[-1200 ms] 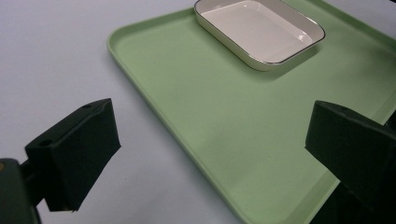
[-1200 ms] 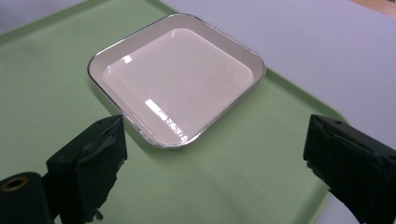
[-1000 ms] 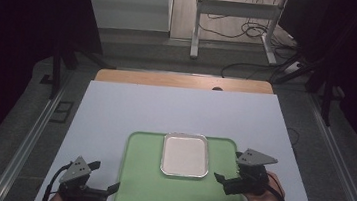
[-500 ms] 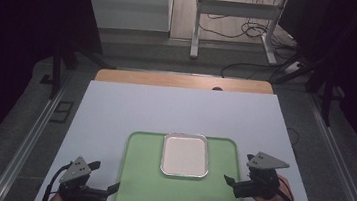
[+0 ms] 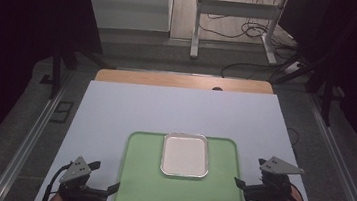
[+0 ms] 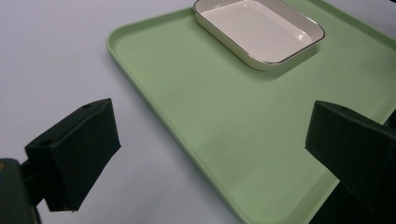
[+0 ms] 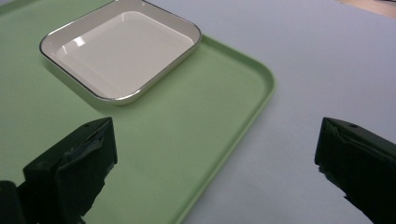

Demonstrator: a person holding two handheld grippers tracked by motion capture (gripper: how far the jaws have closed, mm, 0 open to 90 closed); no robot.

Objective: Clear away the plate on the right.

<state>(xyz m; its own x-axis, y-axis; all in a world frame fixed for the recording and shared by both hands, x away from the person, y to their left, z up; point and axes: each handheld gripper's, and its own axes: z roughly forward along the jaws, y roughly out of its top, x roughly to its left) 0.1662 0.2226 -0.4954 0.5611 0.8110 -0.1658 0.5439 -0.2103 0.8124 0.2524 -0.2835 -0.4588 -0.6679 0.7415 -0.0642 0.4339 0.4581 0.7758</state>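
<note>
Two grippers stand wide open and empty over the green tray's (image 5: 181,196) near corners, the left gripper (image 6: 210,144) straddling its left rim and the right gripper (image 7: 215,154) its right rim, with the white dish (image 5: 186,155) lying ahead between them, well clear of both.

I count one flat light-green plastic tray (image 5: 137,186), one shallow white rectangular dish (image 5: 185,155) on it, and my two black two-jaw grippers.
</note>
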